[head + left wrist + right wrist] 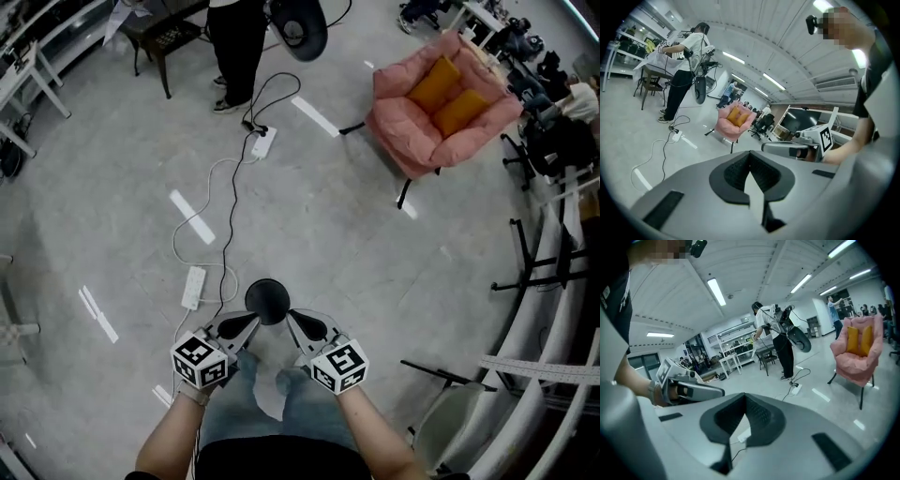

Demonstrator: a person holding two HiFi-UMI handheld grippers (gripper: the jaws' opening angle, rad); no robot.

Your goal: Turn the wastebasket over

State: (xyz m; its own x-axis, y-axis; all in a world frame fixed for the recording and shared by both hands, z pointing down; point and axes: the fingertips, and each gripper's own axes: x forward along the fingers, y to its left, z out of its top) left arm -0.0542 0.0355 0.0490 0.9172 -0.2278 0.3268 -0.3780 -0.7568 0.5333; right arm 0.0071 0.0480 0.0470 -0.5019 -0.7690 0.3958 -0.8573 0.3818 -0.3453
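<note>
Left tool (251, 323) and right tool (292, 321) both clenched on nothing, raised before the chest. Black wastebasket (267, 300) stands on the floor (375, 244) below, between their tips; upright or inverted, and contents: cannot tell. Risk: descending with jaws closed would knock it over rather than grip its rim

A black wastebasket (268, 300) stands out against a pale grey floor (328, 216) striped with short white tape marks (192, 216). The left gripper (249, 324) and right gripper (292, 322) are light grey with black pads, and each marker cube (201, 361) carries black-and-white squares. Beyond are a pink armchair (417, 117) with orange cushions (448, 94), white power strips (193, 287), and a bystander's black trousers (236, 47).
</note>
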